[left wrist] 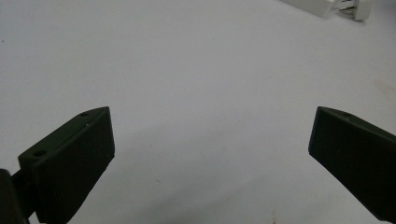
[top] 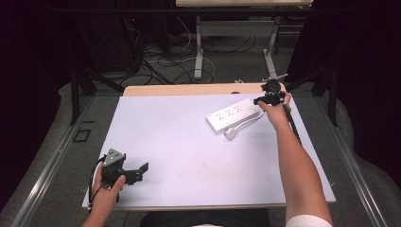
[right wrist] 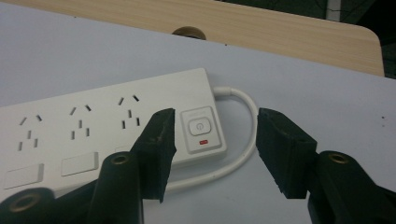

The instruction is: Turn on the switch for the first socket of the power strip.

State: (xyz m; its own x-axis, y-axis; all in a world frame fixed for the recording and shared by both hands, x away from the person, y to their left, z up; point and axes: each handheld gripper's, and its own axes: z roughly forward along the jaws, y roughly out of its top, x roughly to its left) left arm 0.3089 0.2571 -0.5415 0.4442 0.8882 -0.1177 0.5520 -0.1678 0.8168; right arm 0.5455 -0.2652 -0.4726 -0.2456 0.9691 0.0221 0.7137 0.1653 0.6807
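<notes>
White plastic power strip [top: 234, 116] w/ three socket sets lies on the pale grey mat [top: 189, 142], far right, angled; its white cord [right wrist: 243, 140] loops off the switch end and the white plug [top: 230, 134] sits just near of it. Right gripper [right wrist: 215, 140] is over that end: jaws part-open, straddling the switch corner [right wrist: 201, 129] and the cord, pads not pressing on anything yet. Step in hand looks like approach to grasp the strip's end, or the cord there. Next: lower, centre, close fully. Left gripper [top: 137, 171] rests near left, jaws wide apart, nothing btw them.
</notes>
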